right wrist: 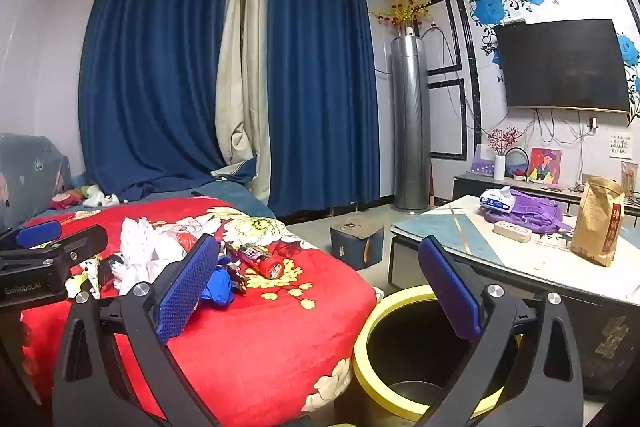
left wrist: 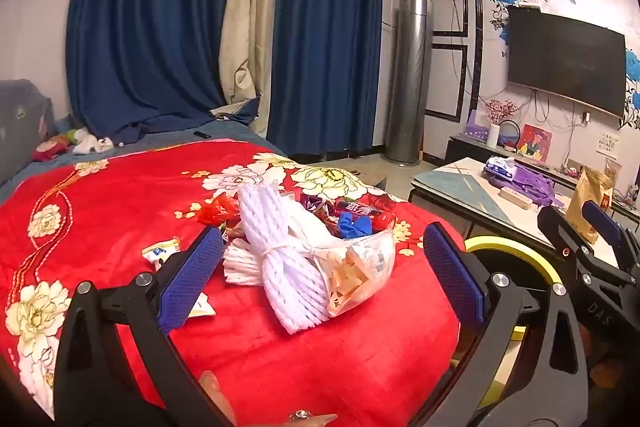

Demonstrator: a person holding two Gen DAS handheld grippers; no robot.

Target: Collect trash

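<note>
the left wrist view looks straight onto the trash heaped on the red plush flowered blanket (left wrist: 280, 347): a bundle of white foam fruit netting tied with a band (left wrist: 280, 259), a clear plastic bag of pale scraps (left wrist: 360, 267), a crumpled blue glove (left wrist: 354, 225), a red shiny wrapper (left wrist: 218, 213) and a small white sachet (left wrist: 160, 253). the right wrist view shows less of that heap but looks down into the black round bin with a yellow rim (right wrist: 404, 359), which stands on the floor just beside the bed and, as far as its dark inside shows, holds nothing; in the left view only an arc of that rim shows.

the left gripper (left wrist: 320, 279) is spread wide and holds nothing, its blue textured pads on either side of the netting bundle, whether touching the blanket i cannot tell. the right gripper (right wrist: 320, 291) is likewise wide apart and bare, above the bed edge and the bin. a red tube-shaped snack pack (right wrist: 264, 261) lies on the blanket near the glove.
</note>
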